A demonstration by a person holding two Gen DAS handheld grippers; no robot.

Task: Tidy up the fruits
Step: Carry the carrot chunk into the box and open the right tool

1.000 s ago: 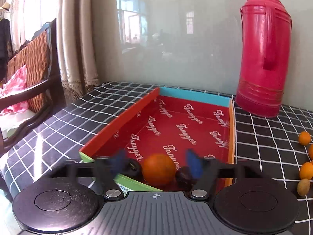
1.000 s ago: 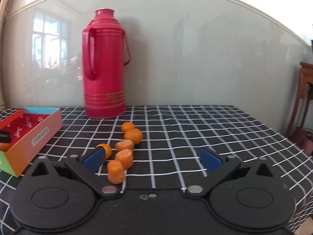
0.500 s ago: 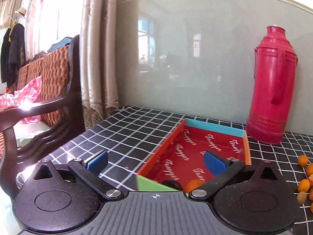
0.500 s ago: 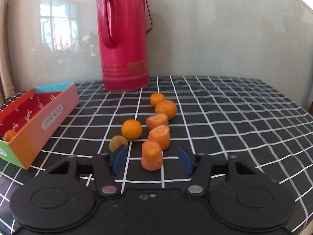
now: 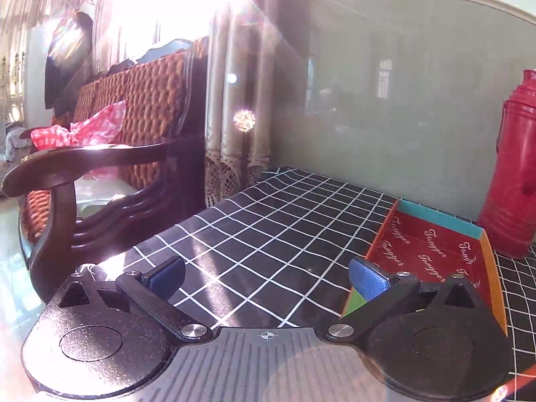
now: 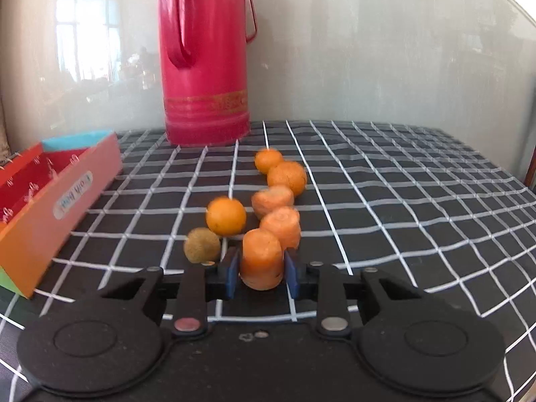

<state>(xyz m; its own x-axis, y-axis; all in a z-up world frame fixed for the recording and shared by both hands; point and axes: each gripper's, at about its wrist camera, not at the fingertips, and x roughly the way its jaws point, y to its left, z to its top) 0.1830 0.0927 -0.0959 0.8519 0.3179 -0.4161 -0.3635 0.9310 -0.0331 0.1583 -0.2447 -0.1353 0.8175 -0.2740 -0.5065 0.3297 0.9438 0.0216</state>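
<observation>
My right gripper [image 6: 261,273] is shut on the nearest orange carrot chunk [image 6: 260,258], which stands on the checked tablecloth. Behind it lie two more carrot chunks [image 6: 280,226], a small orange [image 6: 225,216], a brownish round fruit [image 6: 202,245] and two oranges further back [image 6: 287,177]. The red-lined box [image 6: 60,197] stands at the left. My left gripper [image 5: 266,278] is open and empty, above bare cloth left of the box [image 5: 432,254]. The fruit inside the box is hidden.
A tall red thermos [image 6: 206,57] stands at the back by the wall, also in the left wrist view [image 5: 514,174]. A wooden wicker chair [image 5: 100,154] stands past the table's left edge. Strong sun glare fills the upper left.
My right gripper has moved forward and closed on the nearest carrot chunk. My left gripper has opened, left the orange in the box, and drawn back to the left.
</observation>
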